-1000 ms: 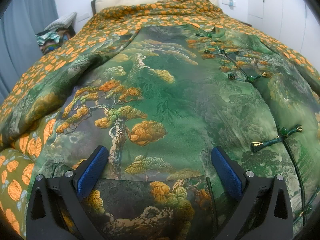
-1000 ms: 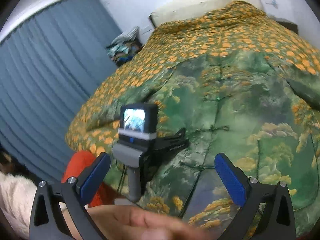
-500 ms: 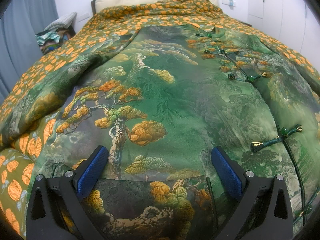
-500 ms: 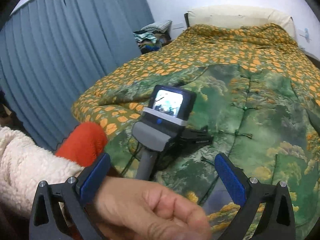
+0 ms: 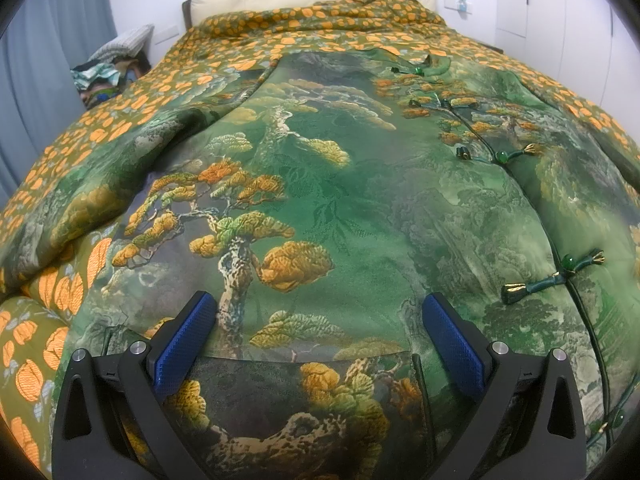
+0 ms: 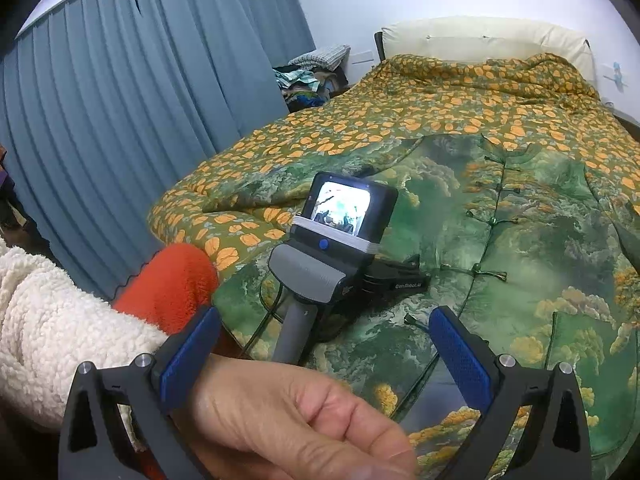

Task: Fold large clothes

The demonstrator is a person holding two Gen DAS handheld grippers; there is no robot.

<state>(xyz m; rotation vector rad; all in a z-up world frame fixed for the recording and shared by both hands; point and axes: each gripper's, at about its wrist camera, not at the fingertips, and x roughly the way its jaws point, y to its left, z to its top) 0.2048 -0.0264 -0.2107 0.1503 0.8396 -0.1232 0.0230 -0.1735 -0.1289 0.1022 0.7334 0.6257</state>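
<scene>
A large green garment printed with pine trees and misty hills was spread flat across a bed, over an olive quilt patterned with orange leaves. A row of knotted green fasteners was seen running down its front, from the collar at about twelve o'clock toward the hem at five o'clock in the left wrist view. One sleeve was stretched out toward nine o'clock, partly rumpled against the quilt.

The left gripper was set low over the garment's near hem, its blue-padded fingers spread wide with only cloth seen between them; nothing was grasped. In the right wrist view the same tool was seen resting on the garment with its lit screen facing the camera, and no hand was seen on its grey handle.

The right gripper was likewise held with its jaws released and wide apart, above the near edge of the bed. A bare hand, loosely curled, was placed between the camera and those fingers at six o'clock, and a fleecy white sleeve with an orange cuff was seen at eight o'clock. Whether the hand was touching the garment could not be told.

A cream headboard was seen at twelve o'clock, blue curtains at ten o'clock, and a heap of clothes beside the bed.
</scene>
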